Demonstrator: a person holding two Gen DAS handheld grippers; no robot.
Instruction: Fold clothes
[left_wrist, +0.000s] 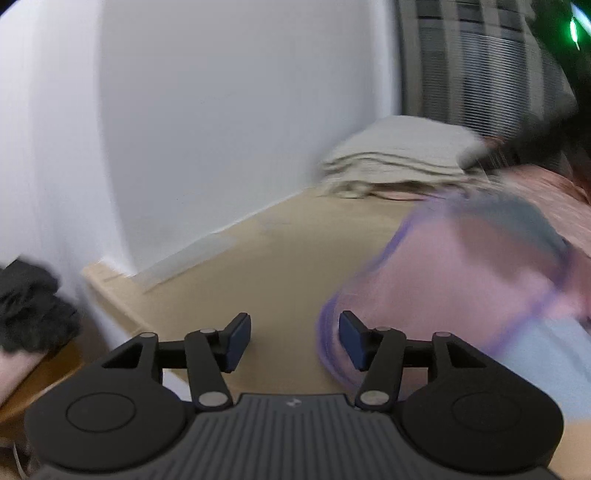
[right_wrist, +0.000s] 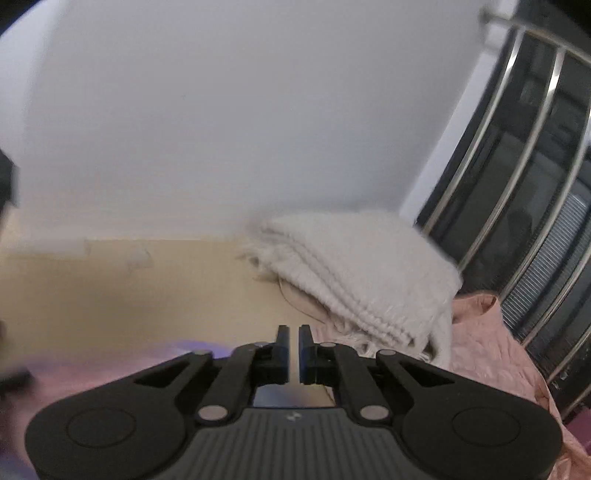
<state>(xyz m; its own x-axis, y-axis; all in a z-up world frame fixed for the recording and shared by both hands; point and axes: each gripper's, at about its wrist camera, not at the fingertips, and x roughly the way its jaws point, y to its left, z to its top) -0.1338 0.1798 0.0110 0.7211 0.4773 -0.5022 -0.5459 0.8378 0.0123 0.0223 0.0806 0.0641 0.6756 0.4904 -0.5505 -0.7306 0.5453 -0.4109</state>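
Left gripper: jaws held apart, nothing gripped; pink garment beside.
Right gripper: jaws nearly closed, nothing seen between.

Both grippers are the same build: the left gripper and right gripper have matte black linkage arms, silver pivot pins, dark blue pads, a ribbed grey body with a tiny logo.
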